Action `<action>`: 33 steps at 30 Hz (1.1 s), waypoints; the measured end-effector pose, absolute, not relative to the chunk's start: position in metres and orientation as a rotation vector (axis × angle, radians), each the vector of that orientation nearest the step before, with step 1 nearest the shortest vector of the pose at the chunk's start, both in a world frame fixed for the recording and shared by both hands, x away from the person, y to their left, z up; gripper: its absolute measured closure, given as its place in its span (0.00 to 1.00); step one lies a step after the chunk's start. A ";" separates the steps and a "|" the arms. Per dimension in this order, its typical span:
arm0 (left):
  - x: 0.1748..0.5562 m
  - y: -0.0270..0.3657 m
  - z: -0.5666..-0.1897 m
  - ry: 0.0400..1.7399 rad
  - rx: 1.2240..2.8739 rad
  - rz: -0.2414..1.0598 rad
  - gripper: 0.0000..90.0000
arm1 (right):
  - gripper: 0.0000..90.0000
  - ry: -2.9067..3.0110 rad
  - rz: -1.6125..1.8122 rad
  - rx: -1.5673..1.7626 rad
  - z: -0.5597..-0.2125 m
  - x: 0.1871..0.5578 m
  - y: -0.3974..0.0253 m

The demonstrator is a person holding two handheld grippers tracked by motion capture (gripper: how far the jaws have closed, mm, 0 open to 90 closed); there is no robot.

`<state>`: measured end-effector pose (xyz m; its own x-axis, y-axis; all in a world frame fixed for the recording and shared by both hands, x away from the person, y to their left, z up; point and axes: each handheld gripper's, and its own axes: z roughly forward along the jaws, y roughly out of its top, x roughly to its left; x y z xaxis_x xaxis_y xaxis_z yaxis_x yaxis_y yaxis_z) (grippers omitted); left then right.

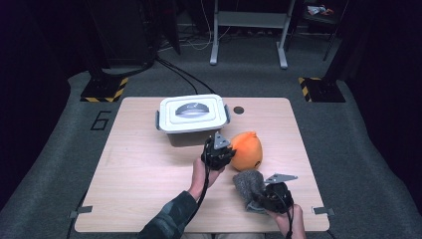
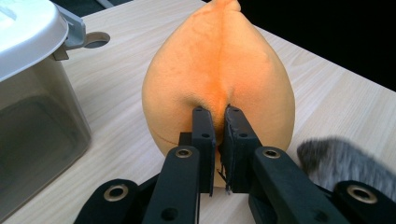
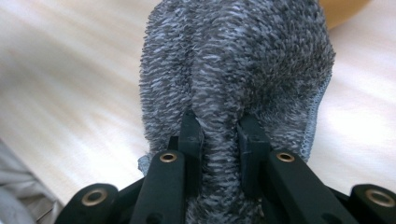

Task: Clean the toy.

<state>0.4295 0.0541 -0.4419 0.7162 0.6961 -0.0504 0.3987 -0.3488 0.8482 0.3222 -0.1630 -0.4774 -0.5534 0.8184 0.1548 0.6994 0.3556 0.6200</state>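
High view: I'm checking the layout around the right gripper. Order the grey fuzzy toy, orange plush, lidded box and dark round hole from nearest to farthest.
1. Grey fuzzy toy, in the right gripper.
2. Orange plush, just beyond.
3. Lidded box, far left.
4. Dark round hole, far edge, close to the box's distance.

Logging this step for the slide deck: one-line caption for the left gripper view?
Left hand-held gripper pinching a fold of the orange plush beside the lidded grey bin.

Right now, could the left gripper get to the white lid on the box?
Probably not yet. The left gripper is pinching the orange plush toy, so it is busy. The box lid sits close behind it with bare table between, so once it lets go, it likely could.
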 end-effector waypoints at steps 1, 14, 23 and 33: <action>0.430 0.054 -0.442 0.837 1.984 0.400 0.94 | 0.83 2.449 0.973 1.374 -0.479 0.321 -0.161; 0.431 0.054 -0.441 0.831 1.991 0.396 0.94 | 0.59 2.559 0.967 1.236 -0.489 0.315 -0.136; 0.431 0.055 -0.442 0.829 1.990 0.400 0.94 | 0.19 2.473 1.105 1.221 -0.467 0.310 -0.153; 0.430 0.054 -0.441 0.819 1.992 0.401 0.94 | 0.09 2.147 1.102 1.372 -0.477 0.342 -0.214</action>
